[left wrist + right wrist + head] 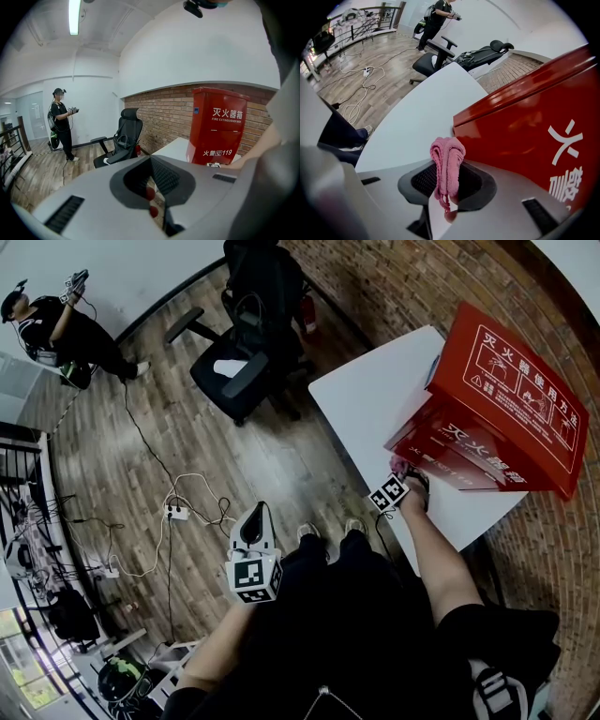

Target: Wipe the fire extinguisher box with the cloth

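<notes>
One fire extinguisher box (506,409) stands upright on the surface (375,399), long axis vertical; the right hand-held gripper (446,180) pinches one pink cloth (448,157), and the left hand-held gripper (152,182) is closed and empty.

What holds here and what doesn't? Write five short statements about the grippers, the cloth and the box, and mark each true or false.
1. The right gripper is clamped on a pink cloth. True.
2. The fire extinguisher box is blue. False: it is red.
3. The box stands on a white table. True.
4. The left gripper holds part of the cloth. False: its jaws are together on nothing, and it is held away from the table.
5. A second person is leaning on the table. False: that person stands far across the room.
</notes>
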Motion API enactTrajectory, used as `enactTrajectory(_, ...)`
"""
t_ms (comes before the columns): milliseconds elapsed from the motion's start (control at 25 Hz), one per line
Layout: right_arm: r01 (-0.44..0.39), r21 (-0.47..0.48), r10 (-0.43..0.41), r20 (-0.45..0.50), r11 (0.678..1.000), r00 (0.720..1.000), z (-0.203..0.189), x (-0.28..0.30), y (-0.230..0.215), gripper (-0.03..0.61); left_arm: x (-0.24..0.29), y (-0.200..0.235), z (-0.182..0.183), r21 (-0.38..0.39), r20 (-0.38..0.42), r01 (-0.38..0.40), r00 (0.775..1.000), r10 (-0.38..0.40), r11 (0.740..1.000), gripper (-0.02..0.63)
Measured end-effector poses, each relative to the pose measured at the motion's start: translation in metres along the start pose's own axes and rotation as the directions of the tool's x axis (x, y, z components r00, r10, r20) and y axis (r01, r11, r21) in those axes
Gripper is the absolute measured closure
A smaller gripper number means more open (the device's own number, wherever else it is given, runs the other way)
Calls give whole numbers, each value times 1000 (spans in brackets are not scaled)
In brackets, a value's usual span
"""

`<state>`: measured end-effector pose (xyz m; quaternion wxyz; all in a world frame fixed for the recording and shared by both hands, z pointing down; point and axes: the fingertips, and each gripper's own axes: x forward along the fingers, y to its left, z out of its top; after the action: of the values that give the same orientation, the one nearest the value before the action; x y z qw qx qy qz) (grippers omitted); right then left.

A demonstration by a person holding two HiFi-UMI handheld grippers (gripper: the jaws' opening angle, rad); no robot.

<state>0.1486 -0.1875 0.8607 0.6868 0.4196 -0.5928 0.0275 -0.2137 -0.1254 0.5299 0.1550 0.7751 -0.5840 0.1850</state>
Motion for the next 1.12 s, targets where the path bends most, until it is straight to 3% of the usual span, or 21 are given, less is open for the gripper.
enactTrajectory(480,9,11,-9,-6,1000,1000,-8,-5,-6,476,3,2,3,9,10,7,1000,-7,1000,586)
enactTrajectory(1120,28,17,-28,13,999,1000,-11,-30,-25,476,18,-14,11,17,20,88,996,-89,996,586)
